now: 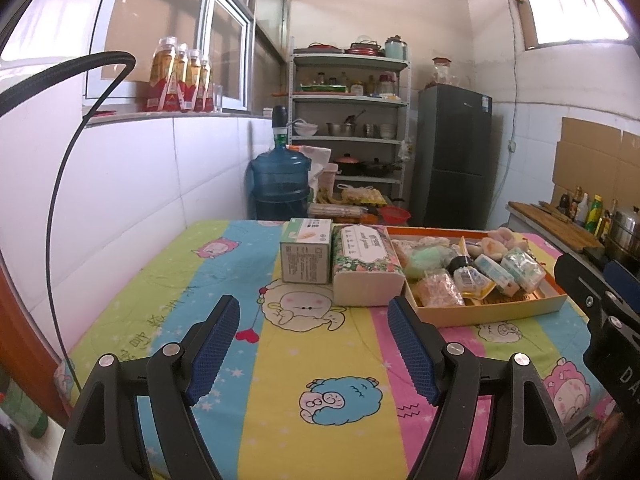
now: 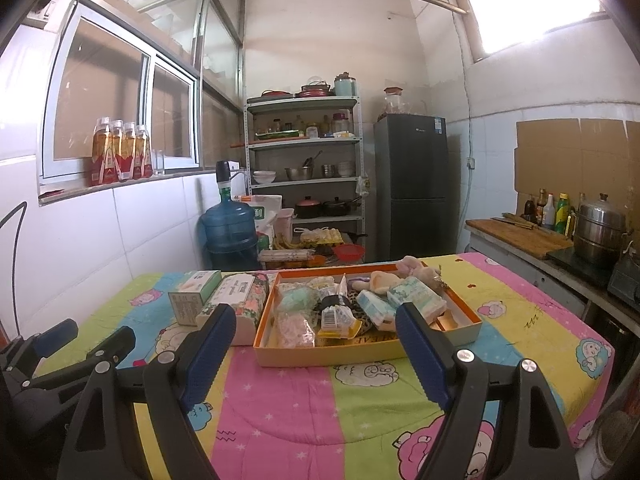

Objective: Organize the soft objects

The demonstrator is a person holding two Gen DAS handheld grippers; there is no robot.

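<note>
An orange-walled tray (image 1: 492,312) (image 2: 360,354) on the striped cartoon cloth holds several soft things: tissue packs (image 2: 416,295), a green puff (image 2: 298,297), a plush toy (image 2: 408,270), wrapped packets (image 2: 296,330). Left of it lie a floral tissue pack (image 1: 366,268) (image 2: 244,296) and a green-white box (image 1: 306,254) (image 2: 192,296). My left gripper (image 1: 314,312) is open and empty, above the cloth just short of the floral pack. My right gripper (image 2: 312,320) is open and empty, near the tray's front wall.
The table (image 2: 328,412) meets a white tiled wall on the left. Behind it stand a blue water jug (image 2: 230,232), a metal shelf (image 2: 306,160) and a dark fridge (image 2: 414,192). A counter with a steel pot (image 2: 600,224) runs along the right.
</note>
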